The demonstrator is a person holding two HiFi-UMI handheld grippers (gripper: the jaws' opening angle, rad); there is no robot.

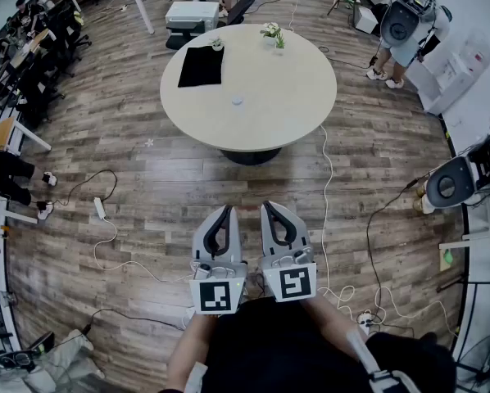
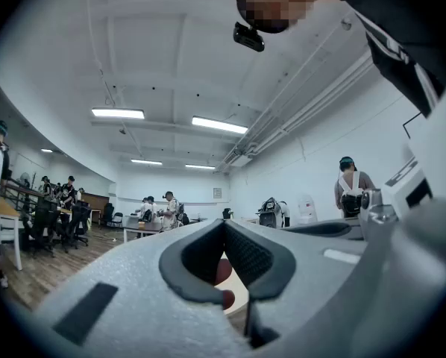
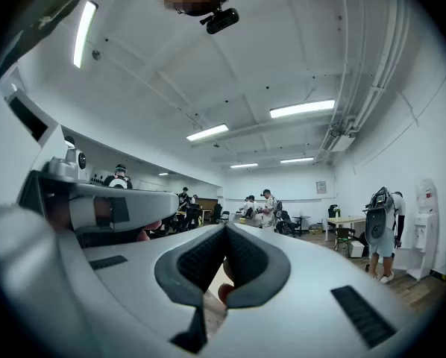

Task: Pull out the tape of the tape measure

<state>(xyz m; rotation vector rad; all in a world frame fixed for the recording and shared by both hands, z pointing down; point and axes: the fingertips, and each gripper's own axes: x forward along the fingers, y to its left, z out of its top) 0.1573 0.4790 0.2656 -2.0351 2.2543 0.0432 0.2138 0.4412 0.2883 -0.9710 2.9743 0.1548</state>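
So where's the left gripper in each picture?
Head view: left gripper at bottom centre, left of the pair.
Left gripper view: left gripper fills the bottom.
Right gripper view: left gripper at left edge.
Shared landmark: water dispenser.

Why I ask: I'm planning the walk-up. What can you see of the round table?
The round table has a pale beige top on a dark central base, on the wood-plank floor, ahead of the person. On it lie a black mat at its far left, a flowering plant at the far edge and a small pale object near mid-top.
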